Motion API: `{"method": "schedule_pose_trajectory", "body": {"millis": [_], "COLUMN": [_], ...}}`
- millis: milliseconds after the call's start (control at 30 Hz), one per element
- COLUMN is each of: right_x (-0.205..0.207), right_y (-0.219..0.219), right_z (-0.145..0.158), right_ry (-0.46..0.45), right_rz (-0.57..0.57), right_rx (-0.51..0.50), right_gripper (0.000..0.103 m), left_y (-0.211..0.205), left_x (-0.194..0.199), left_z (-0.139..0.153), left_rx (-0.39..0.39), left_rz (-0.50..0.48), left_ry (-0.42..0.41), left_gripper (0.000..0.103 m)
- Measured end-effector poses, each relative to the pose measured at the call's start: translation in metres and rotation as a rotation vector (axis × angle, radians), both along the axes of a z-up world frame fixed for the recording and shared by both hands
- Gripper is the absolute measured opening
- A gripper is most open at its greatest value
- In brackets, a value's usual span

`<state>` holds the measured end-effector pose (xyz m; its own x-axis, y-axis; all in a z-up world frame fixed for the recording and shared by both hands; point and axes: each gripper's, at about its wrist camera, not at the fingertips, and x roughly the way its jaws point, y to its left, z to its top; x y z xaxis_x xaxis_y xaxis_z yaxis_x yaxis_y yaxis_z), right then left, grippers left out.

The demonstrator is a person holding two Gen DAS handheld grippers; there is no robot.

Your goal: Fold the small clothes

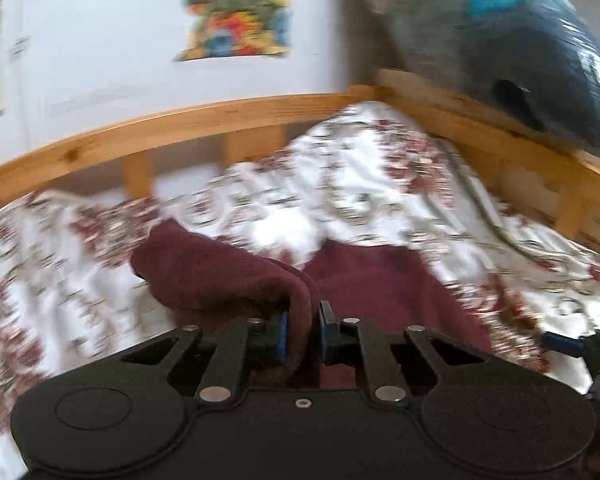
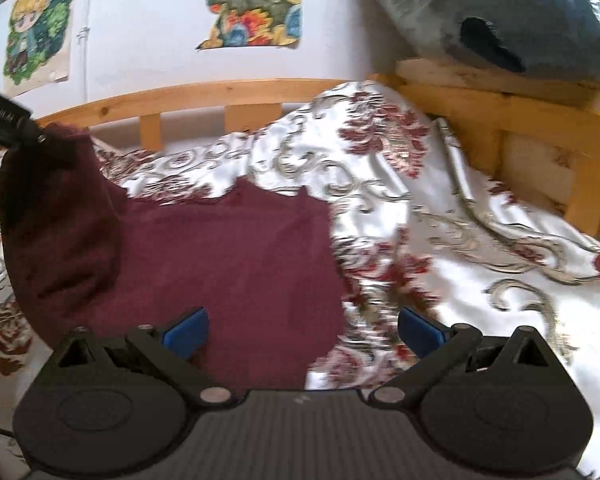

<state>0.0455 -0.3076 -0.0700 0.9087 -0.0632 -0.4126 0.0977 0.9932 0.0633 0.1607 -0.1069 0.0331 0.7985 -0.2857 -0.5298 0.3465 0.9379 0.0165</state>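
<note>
Judged soft, light, limp knit: maroon garment (image 2: pixel 228 264) draped and sagged wherever unsupported, no stiffness to hold a crease unaided. Not slippery, not fragile; fuzzy surface likely gripped the pads well. Best hold judged at an edge or corner, pinching one or two layers. Bulk grabs would bunch it.

Lay on the bed, on the floral bedspread (image 2: pixel 480 248), centre to lower left of the right wrist frame. Main panel flat, roughly rectangular, with a ragged upper edge. Left portion lifted in a hanging fold, upper left of that frame, rising to the left gripper (image 2: pixel 24 128).

Looked deep burgundy, plain, no print or fastenings visible; texture like fleece or fine knit. Type of garment not determinable.

Left wrist view, blurred: left gripper (image 1: pixel 303 334) fingers (image 1: pixel 283 336) nearly together, clamped on a fold of the maroon garment (image 1: pixel 228 276), cloth bulging up left of centre and trailing to lower right.

Right gripper (image 2: pixel 302 332) at bottom centre of its frame, fingers (image 2: pixel 188 334) wide apart, empty, over the garment's near right edge; left one above cloth, right one above bedspread. Touching or not: could not tell.

Next fold judged to need that free edge pinched too, else panel would drag and wrinkle.
</note>
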Motion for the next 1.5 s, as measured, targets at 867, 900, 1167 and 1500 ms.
{"method": "schedule_pose_trajectory", "body": {"millis": [867, 900, 1167, 1500], "right_x": [-0.008, -0.006, 0.029, 0.116], "right_y": [-0.026, -0.025, -0.021, 0.0], "right_z": [-0.013, -0.011, 0.027, 0.065], "right_ry": [0.073, 0.068, -0.024, 0.187], "right_rz": [-0.08, -0.076, 0.03, 0.422], "right_rx": [-0.037, -0.048, -0.156, 0.198], "right_gripper": [0.103, 0.103, 0.103, 0.103], "left_y": [-0.033, -0.027, 0.018, 0.032], "left_x": [-0.035, -0.037, -0.043, -0.038], "left_z": [-0.004, -0.003, -0.037, -0.083], "left_rx": [-0.252, -0.243, -0.15, -0.17], "left_rz": [-0.21, -0.202, -0.048, -0.059], "left_ry": [-0.012, -0.019, 0.0, 0.032], "left_gripper": [0.1, 0.1, 0.102, 0.102]}}
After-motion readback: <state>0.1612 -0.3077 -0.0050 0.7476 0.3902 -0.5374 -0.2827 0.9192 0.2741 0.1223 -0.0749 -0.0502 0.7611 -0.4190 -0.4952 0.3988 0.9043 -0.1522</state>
